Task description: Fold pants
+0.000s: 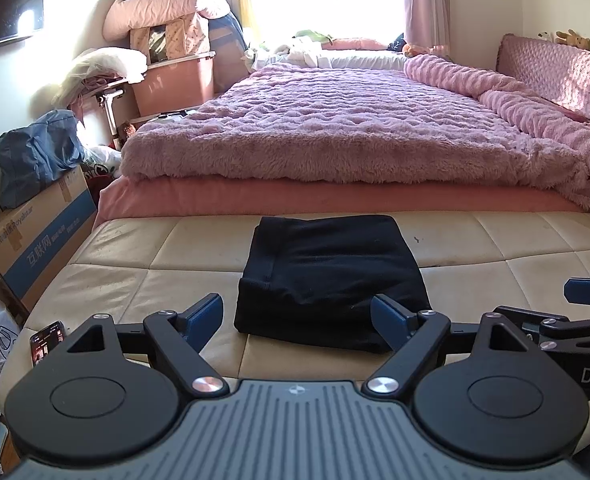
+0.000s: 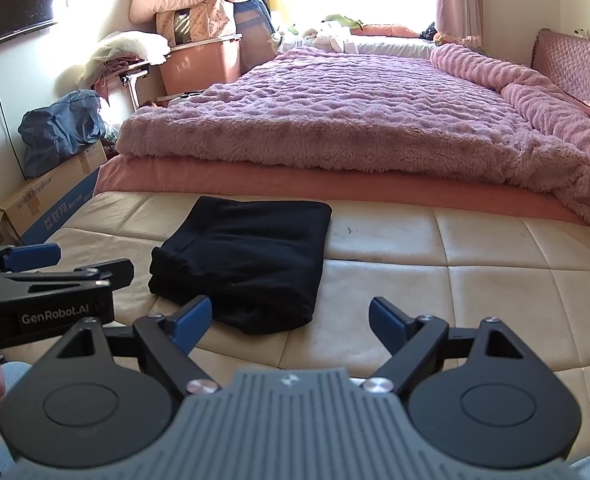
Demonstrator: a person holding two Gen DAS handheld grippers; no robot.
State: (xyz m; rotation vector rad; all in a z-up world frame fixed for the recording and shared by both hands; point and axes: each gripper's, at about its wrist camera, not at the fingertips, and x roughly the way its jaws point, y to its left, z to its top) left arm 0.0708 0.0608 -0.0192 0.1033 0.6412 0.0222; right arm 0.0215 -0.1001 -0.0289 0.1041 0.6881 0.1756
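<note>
item: black pants, folded into a compact stack, lying on the cream quilted bench at the foot of the bed.
detail: fabric judged soft, light and limp, liable to slump; best pinched at the thick near fold. left gripper hovered level just short of that edge, fingers spread and empty; right gripper alongside, likewise agape, holding nothing, pants ahead to its left.
</note>
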